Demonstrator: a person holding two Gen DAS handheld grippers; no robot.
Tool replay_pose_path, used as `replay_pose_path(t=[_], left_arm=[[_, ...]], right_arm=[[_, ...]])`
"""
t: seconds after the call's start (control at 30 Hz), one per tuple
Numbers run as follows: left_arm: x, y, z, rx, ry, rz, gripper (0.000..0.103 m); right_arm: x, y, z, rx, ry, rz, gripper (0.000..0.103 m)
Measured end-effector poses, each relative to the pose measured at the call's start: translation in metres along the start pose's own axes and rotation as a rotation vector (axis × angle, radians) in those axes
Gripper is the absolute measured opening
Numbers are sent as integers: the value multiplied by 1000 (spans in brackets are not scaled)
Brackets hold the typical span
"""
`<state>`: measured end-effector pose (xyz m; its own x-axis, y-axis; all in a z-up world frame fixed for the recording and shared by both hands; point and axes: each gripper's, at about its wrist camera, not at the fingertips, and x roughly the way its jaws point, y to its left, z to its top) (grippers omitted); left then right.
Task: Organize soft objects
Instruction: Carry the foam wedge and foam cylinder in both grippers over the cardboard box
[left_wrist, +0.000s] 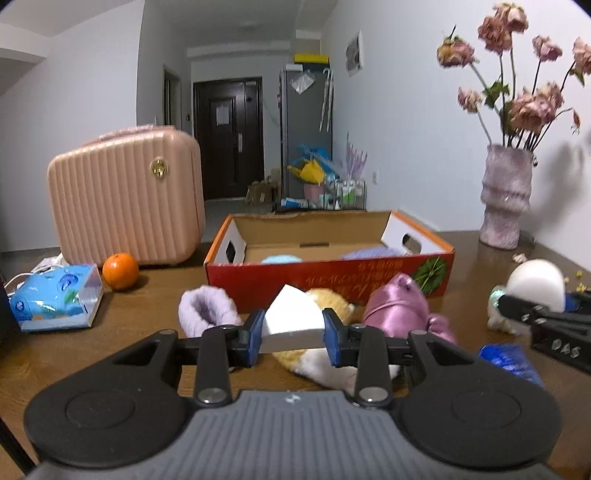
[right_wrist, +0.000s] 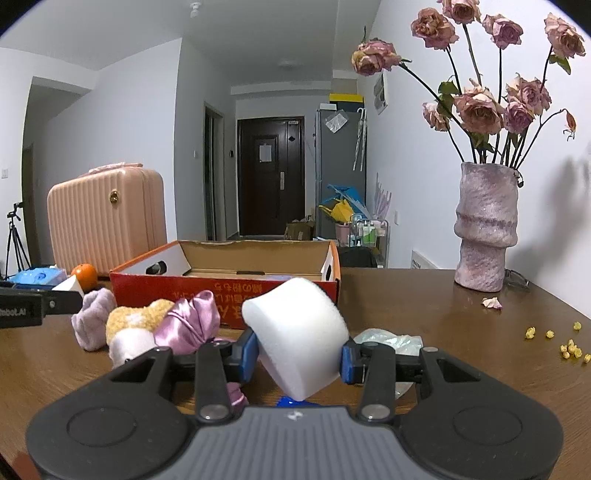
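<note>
The left claw (left_wrist: 293, 334) squeezes a white foam wedge (left_wrist: 291, 317); the right claw (right_wrist: 298, 356) squeezes a round white foam (right_wrist: 295, 332). Both hang above the worktop (right_wrist: 461, 332), near the box (left_wrist: 328, 273). Two soft things already lie inside; several wait outside.

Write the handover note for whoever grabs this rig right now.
Left claw: shut on a white wedge sponge, held above the table short of the box.
Right claw: shut on a white round sponge, also short of the box.
Done: a blue item and a purple item already lie in the box.
Left: drop both sponges in, then the lilac plush, the orange-white plush, the pink satin piece and the blue item on the table.
</note>
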<state>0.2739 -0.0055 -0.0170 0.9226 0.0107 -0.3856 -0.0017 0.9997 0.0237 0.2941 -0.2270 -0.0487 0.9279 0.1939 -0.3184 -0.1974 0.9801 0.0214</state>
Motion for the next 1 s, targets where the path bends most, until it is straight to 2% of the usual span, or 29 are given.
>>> replay_pose_path(t=[0.53, 1.0], left_arm=[[-4, -1, 21, -53, -44, -16, 34], [18, 2, 55, -116, -100, -11, 34]], right_arm=[[-10, 20, 22, 27, -113, 19, 42], [16, 29, 50, 12, -151, 33, 42]])
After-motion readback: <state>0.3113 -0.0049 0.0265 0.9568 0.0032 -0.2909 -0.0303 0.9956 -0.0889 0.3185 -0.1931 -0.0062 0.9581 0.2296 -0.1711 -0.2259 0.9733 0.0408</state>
